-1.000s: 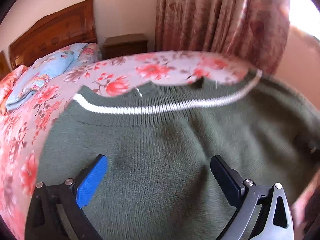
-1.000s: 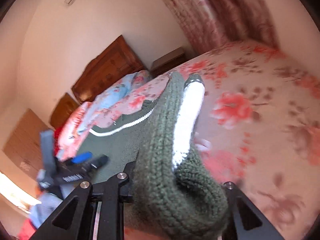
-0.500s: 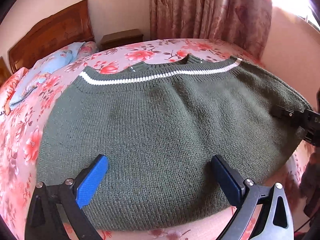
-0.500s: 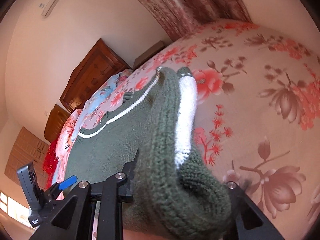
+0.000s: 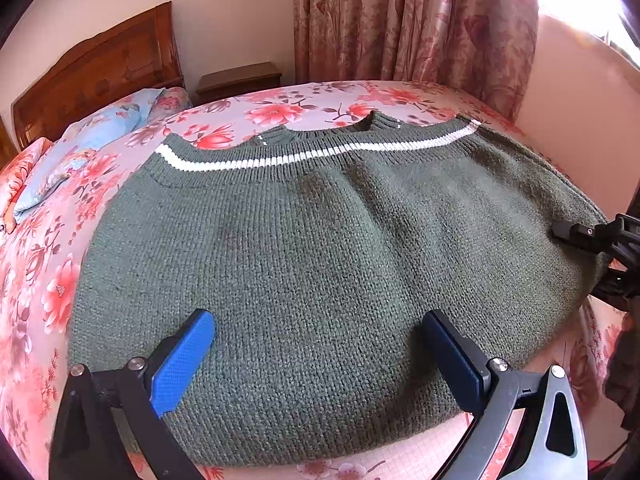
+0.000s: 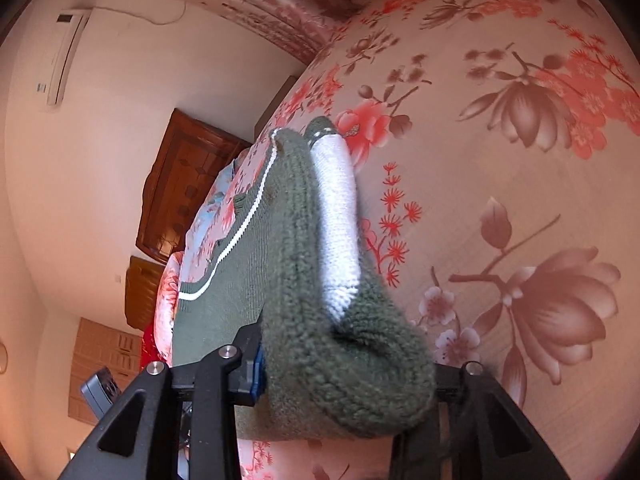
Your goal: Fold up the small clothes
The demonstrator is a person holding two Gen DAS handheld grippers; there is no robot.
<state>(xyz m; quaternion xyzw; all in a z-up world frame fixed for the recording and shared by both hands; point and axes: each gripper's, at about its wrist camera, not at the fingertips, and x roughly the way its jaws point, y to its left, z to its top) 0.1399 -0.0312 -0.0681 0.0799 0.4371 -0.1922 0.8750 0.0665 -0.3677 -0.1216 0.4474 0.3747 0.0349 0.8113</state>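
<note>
Sweater (image 5: 320, 248) now flat, striped hem far; left gripper (image 5: 316, 360) wide, right gripper (image 6: 348, 376) loosening, perhaps gripping.

Left wrist view: angled down over sweater (image 5: 320, 248) toward headboard (image 5: 100, 76), close above. Right wrist view: rolled sideways, right at sweater's edge (image 6: 320, 280), facing along bed (image 6: 500, 140). Shared: sweater, bed, headboard.

Left gripper (image 5: 316, 354): jaws wide apart, nothing held; right gripper (image 6: 346, 372): jaws just been opening, knit bunched between
</note>
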